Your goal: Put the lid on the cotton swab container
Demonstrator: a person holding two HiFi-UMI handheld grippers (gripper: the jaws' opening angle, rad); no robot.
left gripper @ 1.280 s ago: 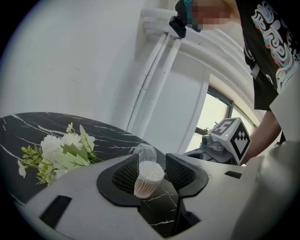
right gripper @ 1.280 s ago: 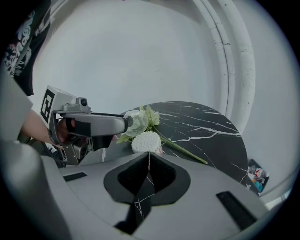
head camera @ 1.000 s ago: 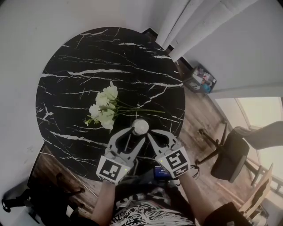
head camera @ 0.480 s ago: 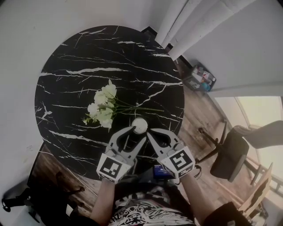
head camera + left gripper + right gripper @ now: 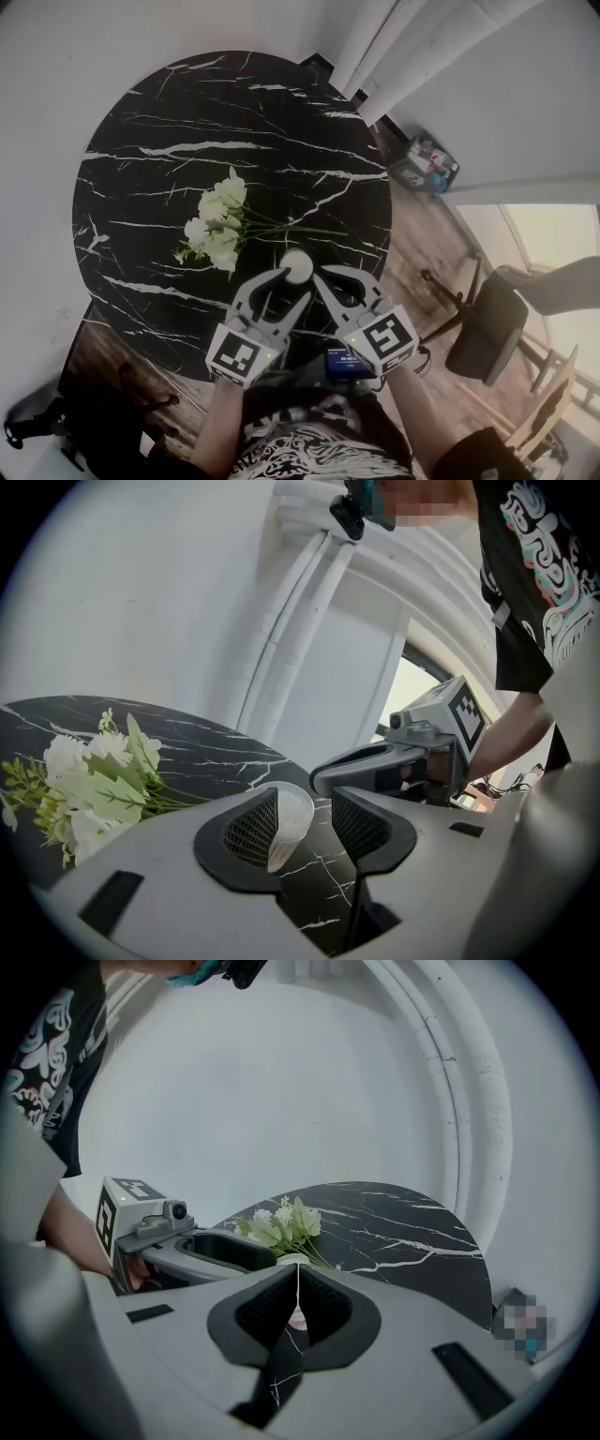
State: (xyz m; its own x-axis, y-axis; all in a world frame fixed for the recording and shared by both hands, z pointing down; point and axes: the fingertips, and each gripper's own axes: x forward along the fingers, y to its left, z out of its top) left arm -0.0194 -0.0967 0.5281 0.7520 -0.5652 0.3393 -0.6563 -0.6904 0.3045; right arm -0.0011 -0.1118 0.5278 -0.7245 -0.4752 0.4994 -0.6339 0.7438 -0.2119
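The cotton swab container (image 5: 297, 266), a small clear cup with white swabs seen inside and its top uncovered, is set upright on the black, white-veined worktop (image 5: 187, 122), near the edge closest to the person and just beside the stems of a bunch of white flowers (image 5: 217, 230). In the left gripper view the container (image 5: 286, 822) is framed by the left claw (image 5: 305, 808), whose jaws are spread wide: the cup is partly covered by the left pad, while a clear gap is left to the right pad, so nothing is gripped. The right claw (image 5: 298, 1283) is clenched, and a thin pale edge, taken to be the lid (image 5: 298, 1299) seen edge-on, is pinched between its pads; the container's rim (image 5: 292, 1261) is seen just beyond the tips, with the flowers (image 5: 281, 1222) behind it. From the head view the left claw (image 5: 289, 281) and the right claw (image 5: 321, 274) are brought in from the person's side, converging on the container with their marker cubes near the worktop's edge. A dark chair (image 5: 487, 328) is seen on the wooden floor (image 5: 422, 234), well apart to the right.
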